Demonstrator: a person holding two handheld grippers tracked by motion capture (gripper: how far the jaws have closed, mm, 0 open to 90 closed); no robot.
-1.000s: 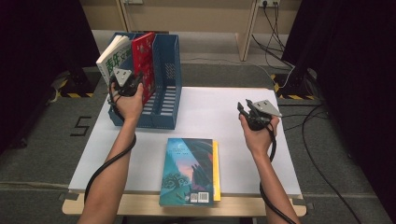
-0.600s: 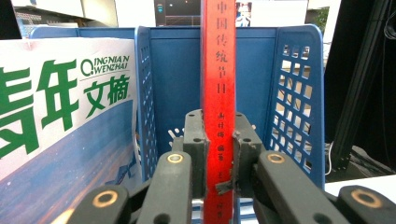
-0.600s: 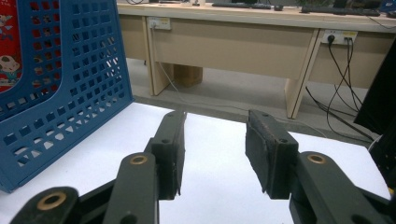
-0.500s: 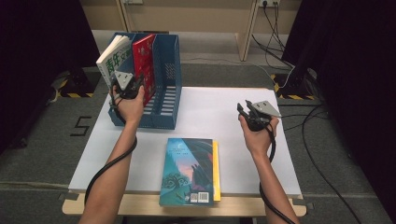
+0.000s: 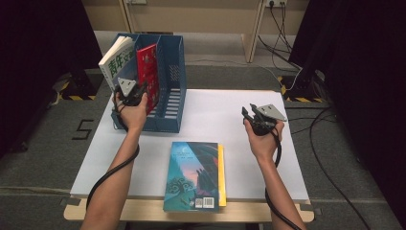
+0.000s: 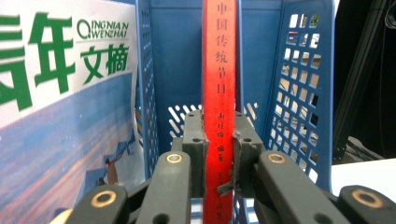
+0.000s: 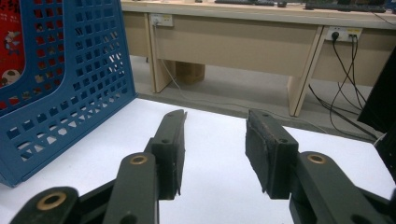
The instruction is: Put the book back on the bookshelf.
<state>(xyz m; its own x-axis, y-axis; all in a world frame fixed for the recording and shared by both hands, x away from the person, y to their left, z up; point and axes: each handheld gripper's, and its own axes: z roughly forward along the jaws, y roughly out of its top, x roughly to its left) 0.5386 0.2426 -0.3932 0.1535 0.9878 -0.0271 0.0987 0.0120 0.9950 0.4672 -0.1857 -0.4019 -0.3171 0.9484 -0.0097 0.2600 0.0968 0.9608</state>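
A thin red book (image 6: 218, 93) stands upright in the middle slot of the blue file rack (image 6: 303, 107). My left gripper (image 6: 219, 140) is shut on its spine edge, pads pressing both covers. In the high view the left gripper (image 5: 135, 94) is at the rack's (image 5: 170, 96) front with the red book (image 5: 147, 72) leaning in it. My right gripper (image 7: 215, 149) is open above the white table, nothing between its jaws; from above the right gripper (image 5: 251, 117) is held right of centre. A teal-covered book (image 5: 194, 175) lies flat near the front edge.
A white magazine with green characters (image 5: 116, 60) stands in the rack's left slot, large at the left of the left gripper view (image 6: 60, 93). The rack's right slot holds nothing. A wooden desk (image 7: 261, 37) and cables (image 5: 287, 28) lie beyond the white table (image 5: 215, 105).
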